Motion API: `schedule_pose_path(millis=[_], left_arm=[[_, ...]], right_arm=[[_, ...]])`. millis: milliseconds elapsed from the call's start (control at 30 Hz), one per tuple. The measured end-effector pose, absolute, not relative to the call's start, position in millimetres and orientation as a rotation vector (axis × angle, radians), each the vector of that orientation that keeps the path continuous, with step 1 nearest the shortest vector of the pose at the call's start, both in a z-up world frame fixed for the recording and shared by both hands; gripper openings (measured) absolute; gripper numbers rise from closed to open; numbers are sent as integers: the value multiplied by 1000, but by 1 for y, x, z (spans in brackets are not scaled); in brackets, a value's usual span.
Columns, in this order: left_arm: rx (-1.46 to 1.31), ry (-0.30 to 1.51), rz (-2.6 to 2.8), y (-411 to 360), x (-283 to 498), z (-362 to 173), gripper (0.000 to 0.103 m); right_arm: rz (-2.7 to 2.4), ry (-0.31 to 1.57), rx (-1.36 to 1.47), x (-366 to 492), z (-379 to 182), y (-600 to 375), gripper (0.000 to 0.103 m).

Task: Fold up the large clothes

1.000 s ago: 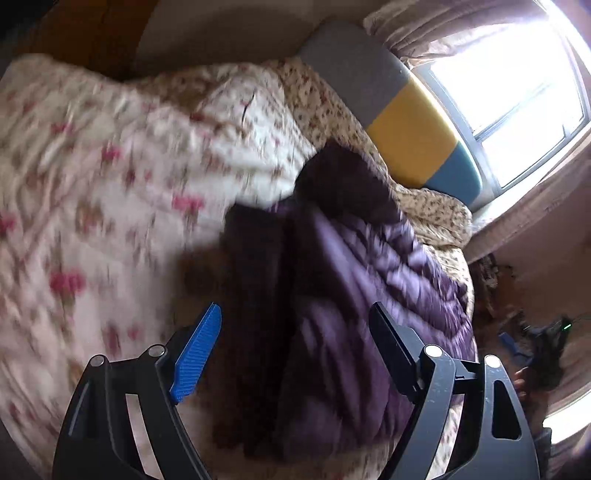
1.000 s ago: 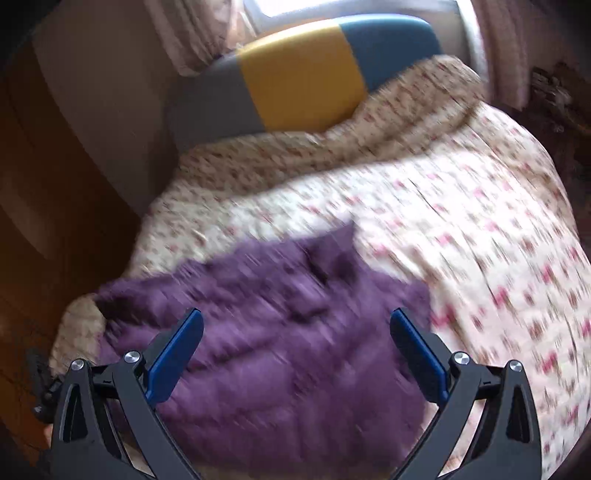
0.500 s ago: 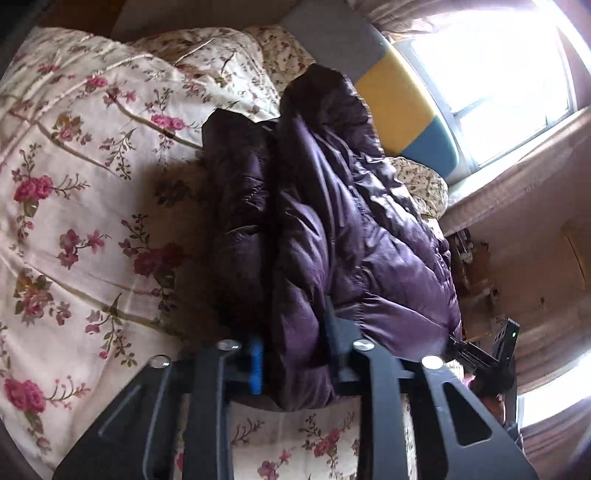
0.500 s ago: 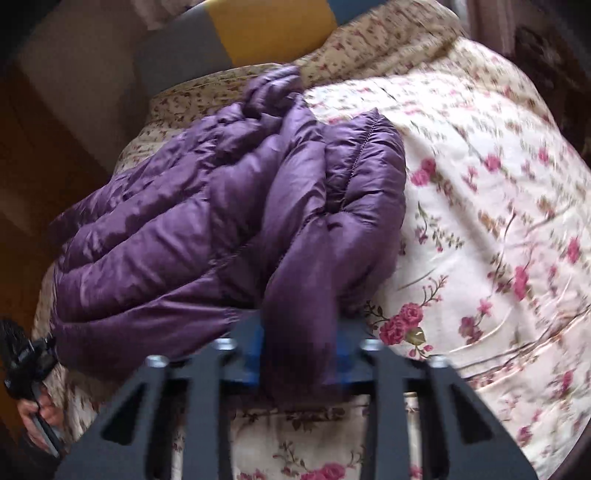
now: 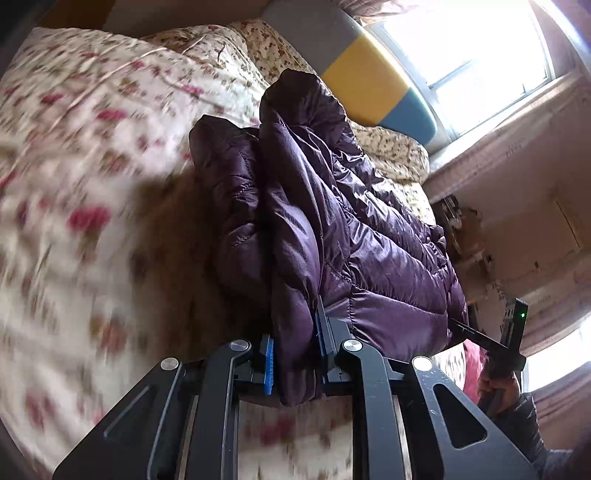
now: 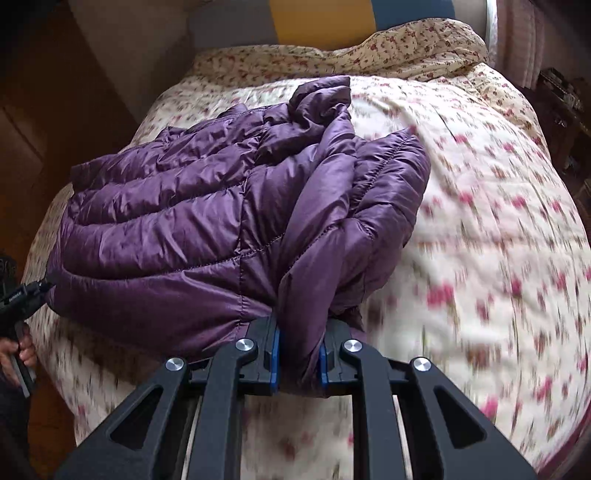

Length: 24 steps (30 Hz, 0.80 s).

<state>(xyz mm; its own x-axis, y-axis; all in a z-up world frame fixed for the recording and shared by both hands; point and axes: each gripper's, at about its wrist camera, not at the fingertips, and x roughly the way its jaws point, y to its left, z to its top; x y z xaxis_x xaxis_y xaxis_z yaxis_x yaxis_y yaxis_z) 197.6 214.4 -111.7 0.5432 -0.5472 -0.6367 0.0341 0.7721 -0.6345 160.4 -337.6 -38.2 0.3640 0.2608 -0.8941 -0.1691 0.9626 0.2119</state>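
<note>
Quilted purple down jacket (image 6: 236, 221) lay on the floral bed (image 6: 480, 221); left gripper (image 5: 295, 354) and right gripper (image 6: 298, 350) clamped its near hem | step: mid-fold, judged | next: carry hem toward collar.

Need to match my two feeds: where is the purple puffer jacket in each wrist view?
Left wrist: purple puffer jacket runs centre to lower right, clamped in the left gripper.
Right wrist: it fills left-centre, clamped in the right gripper.
Shared landmark: yellow headboard panel.
</note>
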Motion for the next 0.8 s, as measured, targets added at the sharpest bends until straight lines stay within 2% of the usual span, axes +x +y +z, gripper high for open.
schedule_pose_path(millis=[267,533,700,733,800], left_arm=[[-588,939,-383,210,114,-111,17],[-581,943,-371,213,75,-113,17],[-573,944,-341,215,69,-108,22],[-566,943,-333,215,66,-106,28],[-551,930,-313,218,64,-100,33]], right_arm=[[266,1164,37,81,-30,-343,14],[217,1156,-27,37,-26,-331,15],[180,1133,-101,30,-25,-325,28],[168,1126,-113,29,-24,-325,30],[158,1118,-138,26,-22,-326,41]])
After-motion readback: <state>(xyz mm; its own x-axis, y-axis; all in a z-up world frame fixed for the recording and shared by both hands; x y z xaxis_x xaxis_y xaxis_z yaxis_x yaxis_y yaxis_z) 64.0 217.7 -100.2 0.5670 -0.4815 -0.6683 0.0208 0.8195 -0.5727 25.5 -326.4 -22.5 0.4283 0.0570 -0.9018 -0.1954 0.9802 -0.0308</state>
